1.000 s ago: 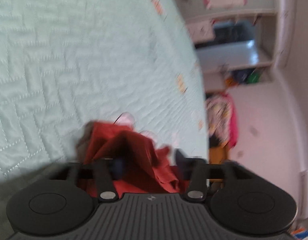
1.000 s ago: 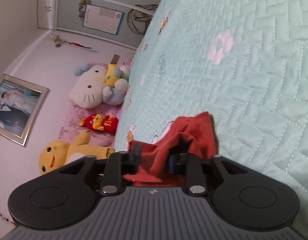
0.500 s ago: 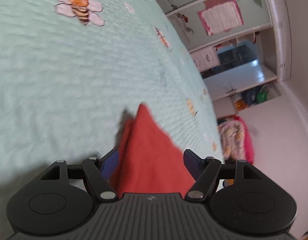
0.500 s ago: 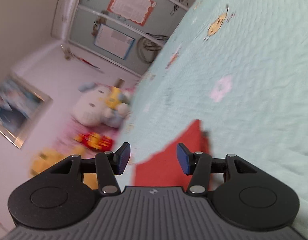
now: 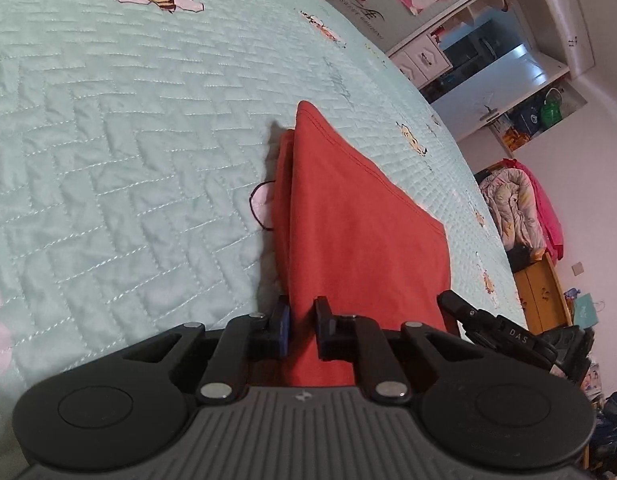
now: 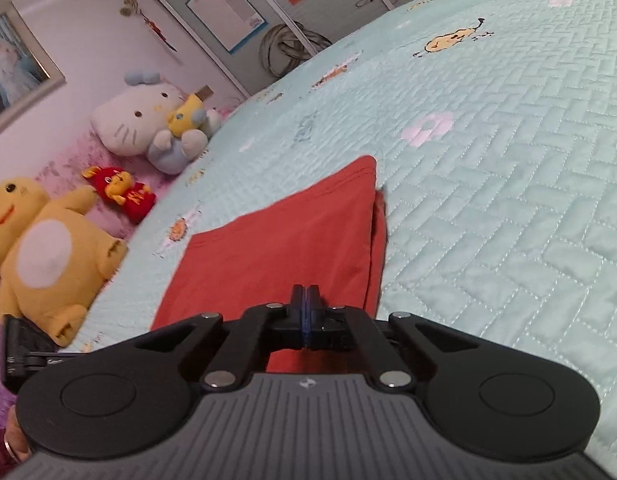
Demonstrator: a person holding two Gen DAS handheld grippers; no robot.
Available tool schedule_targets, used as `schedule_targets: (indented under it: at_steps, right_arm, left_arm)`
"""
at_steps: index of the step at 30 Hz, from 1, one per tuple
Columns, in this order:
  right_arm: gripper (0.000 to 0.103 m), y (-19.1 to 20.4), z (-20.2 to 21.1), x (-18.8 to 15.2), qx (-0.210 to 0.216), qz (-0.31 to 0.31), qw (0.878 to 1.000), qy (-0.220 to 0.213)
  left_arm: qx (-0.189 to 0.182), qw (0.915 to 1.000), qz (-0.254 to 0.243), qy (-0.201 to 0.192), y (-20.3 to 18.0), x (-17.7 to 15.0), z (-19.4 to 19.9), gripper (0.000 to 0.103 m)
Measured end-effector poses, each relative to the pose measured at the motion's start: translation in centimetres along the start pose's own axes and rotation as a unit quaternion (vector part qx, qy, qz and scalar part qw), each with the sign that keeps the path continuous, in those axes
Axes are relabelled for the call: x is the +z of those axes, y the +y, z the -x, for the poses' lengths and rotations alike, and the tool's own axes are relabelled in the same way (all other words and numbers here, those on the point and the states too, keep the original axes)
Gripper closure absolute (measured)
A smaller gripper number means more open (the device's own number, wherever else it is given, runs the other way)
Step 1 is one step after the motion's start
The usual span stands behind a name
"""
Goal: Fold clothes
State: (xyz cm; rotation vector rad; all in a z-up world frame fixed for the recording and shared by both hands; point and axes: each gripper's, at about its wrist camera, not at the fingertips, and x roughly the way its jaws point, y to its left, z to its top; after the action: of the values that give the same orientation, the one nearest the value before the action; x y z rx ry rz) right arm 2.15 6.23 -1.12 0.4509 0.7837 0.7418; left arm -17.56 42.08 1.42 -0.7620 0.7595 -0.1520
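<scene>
— Where is the red garment (image 5: 360, 236) found?

— It is laid folded on the quilted bed (image 5: 108, 152), stretching forward from both tongs.

— How are the left tongs (image 5: 302, 322) set?

— A narrow gap is kept, with the near cloth edge passing between the jaws.

— And the right tongs (image 6: 306, 312)?

— They are pressed together at the garment's near edge; whether cloth is pinched cannot be told.

Soft, even indoor light fills both views without glare. Just ahead of the left fingers, the folded red cloth garment (image 5: 348, 216) casts a faint shadow on the mint-green quilted bedspread (image 5: 108, 160). Both views are sharp; fisheye bending curves and darkens the edges.
</scene>
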Motion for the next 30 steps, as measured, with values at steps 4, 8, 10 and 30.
schedule_targets:
  at_steps: [4, 8, 10, 30]
  right_arm:
    - [0.090, 1.1, 2.8, -0.7, -0.012, -0.012, 1.000, -0.026]
    - [0.089, 4.9, 8.5, -3.6, 0.073, -0.011, 0.997, -0.030]
    - [0.089, 6.3, 9.9, -6.0, 0.116, -0.023, 0.993, -0.002]
    - [0.103, 2.8, 10.9, -12.3, -0.004, -0.053, 0.998, 0.026]
  left_arm:
    - [-0.013, 0.9988, -0.046, 0.002, -2.8, -2.4, 1.5, 0.090]
    - [-0.027, 0.9953, -0.093, 0.004, -5.5, -4.8, 3.1, 0.090]
    - [-0.033, 0.9927, -0.116, 0.004, -6.9, -6.1, 3.8, 0.087]
    - [0.056, 0.9978, -0.036, -0.006, -3.8, -9.1, 3.0, 0.086]
